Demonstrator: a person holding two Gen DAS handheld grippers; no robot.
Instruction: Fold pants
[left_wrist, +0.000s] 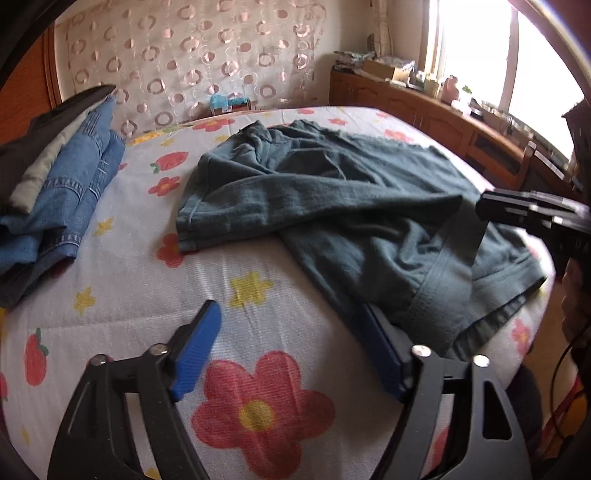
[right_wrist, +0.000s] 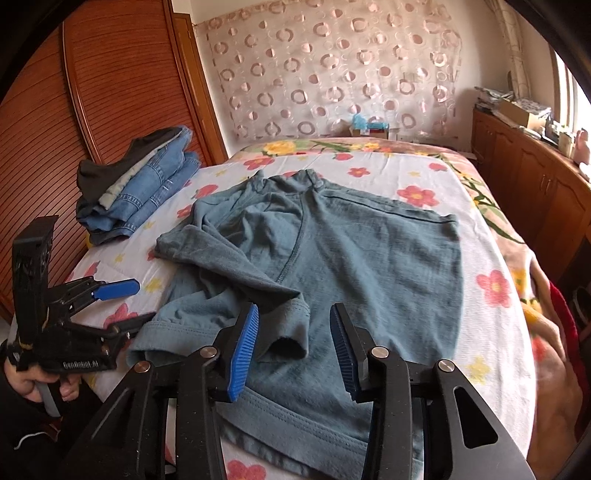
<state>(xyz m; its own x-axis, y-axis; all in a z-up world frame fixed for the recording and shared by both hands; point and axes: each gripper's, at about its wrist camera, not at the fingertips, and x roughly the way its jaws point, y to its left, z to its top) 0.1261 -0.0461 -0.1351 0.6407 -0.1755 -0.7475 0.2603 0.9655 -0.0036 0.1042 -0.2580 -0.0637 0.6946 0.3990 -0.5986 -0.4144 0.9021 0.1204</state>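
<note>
Teal-grey pants (right_wrist: 351, 251) lie rumpled on the flowered bed, one leg folded across the other; they also show in the left wrist view (left_wrist: 332, 206). My left gripper (left_wrist: 291, 343) is open at the near left edge of the pants, its right finger (left_wrist: 380, 350) tucked under the hem, its left finger (left_wrist: 199, 343) over bare sheet. In the right wrist view the left gripper (right_wrist: 122, 306) shows at the left. My right gripper (right_wrist: 293, 347) is open above the near waistband, holding nothing. It shows in the left wrist view (left_wrist: 535, 218) at the right.
A stack of folded jeans and dark clothes (right_wrist: 136, 192) sits at the bed's far left, also in the left wrist view (left_wrist: 62, 184). A wooden wardrobe (right_wrist: 92, 110) stands left. A wooden cabinet (right_wrist: 535, 184) with clutter runs along the right under the window.
</note>
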